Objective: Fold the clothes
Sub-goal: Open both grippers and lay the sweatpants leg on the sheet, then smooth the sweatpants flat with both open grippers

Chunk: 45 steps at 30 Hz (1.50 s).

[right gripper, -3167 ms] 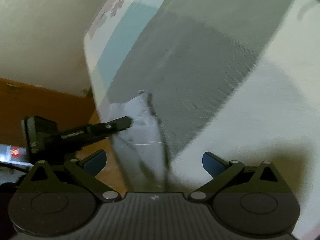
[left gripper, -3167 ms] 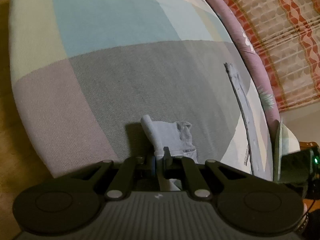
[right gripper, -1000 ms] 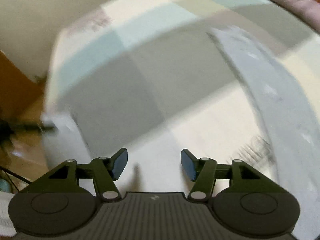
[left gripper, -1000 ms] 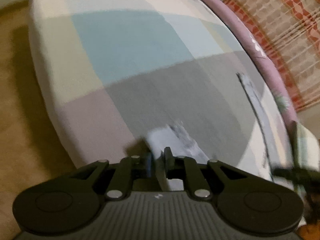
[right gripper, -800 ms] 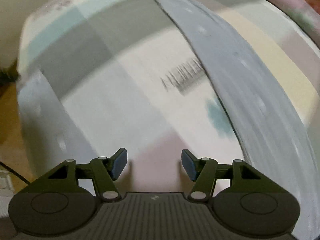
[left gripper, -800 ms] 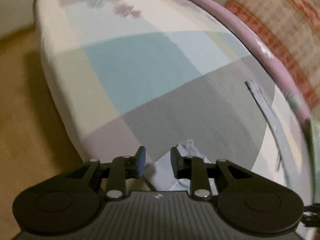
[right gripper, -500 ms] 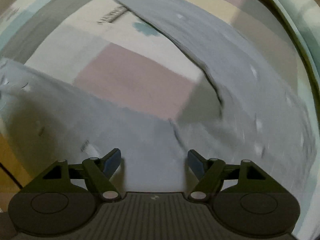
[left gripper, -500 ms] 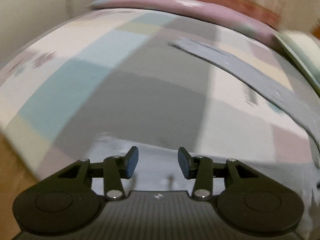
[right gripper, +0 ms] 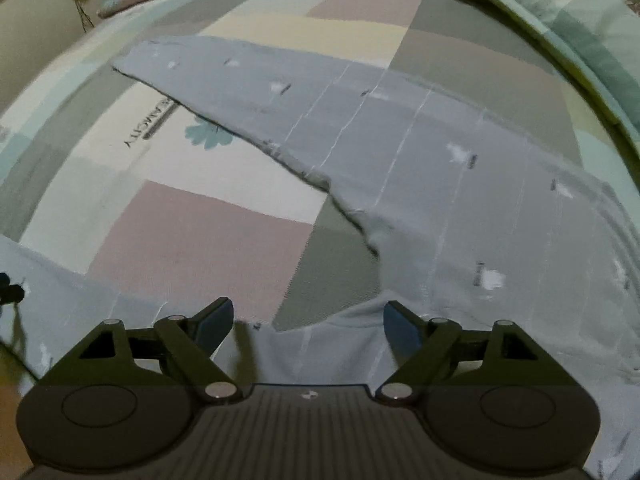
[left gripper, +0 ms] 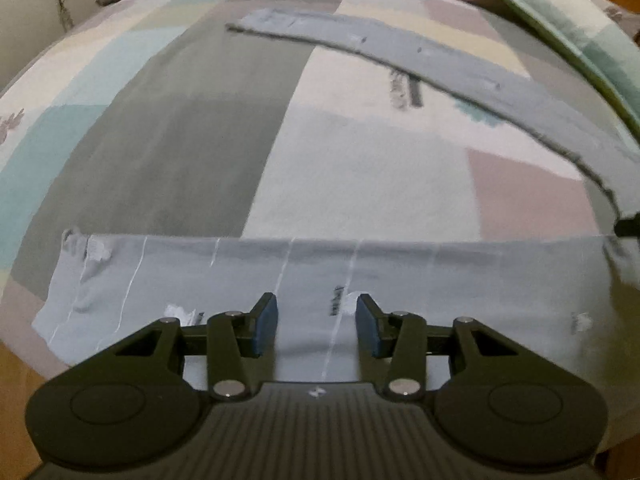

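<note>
We hold the left gripper with jaws apart, empty, above the grey-blue garment spread flat on the patchwork bedsheet. The right gripper is opening, empty. The sheet reads "…AMCITY" at ten o'clock.

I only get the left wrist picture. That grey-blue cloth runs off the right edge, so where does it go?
Observer: In the right wrist view the grey-blue cloth widens into a broad panel across the patchwork bedspread.
Operator: Is the other gripper holding it?
Observer: No. The right gripper hangs over the cloth with its jaws opening, pads off the fabric.
Operator: Any writing on the bed?
Observer: Yes, a printed word beside a teal flower.
</note>
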Motion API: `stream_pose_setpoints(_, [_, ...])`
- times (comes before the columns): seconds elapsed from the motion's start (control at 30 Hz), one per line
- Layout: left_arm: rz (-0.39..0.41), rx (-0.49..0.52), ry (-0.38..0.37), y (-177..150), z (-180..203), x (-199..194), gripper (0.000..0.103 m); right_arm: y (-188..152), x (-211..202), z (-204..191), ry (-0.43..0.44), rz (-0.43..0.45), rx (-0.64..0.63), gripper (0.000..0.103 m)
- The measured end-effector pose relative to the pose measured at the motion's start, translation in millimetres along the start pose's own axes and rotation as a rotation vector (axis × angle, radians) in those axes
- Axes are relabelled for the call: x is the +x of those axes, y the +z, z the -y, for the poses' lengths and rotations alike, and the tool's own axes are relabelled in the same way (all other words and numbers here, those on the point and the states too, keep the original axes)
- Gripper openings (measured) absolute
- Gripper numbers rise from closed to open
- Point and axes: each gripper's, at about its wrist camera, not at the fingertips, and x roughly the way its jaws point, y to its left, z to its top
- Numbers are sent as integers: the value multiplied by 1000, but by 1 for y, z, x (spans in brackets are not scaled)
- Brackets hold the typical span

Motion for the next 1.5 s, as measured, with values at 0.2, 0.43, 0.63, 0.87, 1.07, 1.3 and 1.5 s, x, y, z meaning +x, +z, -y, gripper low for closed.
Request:
stream_pose_setpoints(0.2, [20, 120, 8, -8, 29, -9, 46, -61, -40, 32, -144, -36, 72, 93])
stream_pose_setpoints(0.43, [-1, 155, 20, -22, 41, 3, 49, -118, -30, 63, -224, -80, 192, 103])
stream_pose_setpoints(0.63, [-18, 193, 37, -24, 42, 1, 55, -133, -30, 70, -190, -20, 244, 103])
stream_pose_setpoints(0.87, [-84, 225, 65, -33, 37, -6, 62, -162, -55, 74, -156, -56, 164, 103])
stream_pose_setpoints(1.07, [-29, 253, 62, -16, 54, -6, 62, -158, -57, 76, -169, -85, 165, 103])
stream_pose_setpoints(1.3, [-91, -18, 45, -26, 18, 0, 75, -167, -52, 77, -164, -34, 180, 103])
stream_pose_setpoints(1.5, [-38, -175, 131, -15, -34, -10, 69, -166, -51, 78, -166, -43, 173, 103])
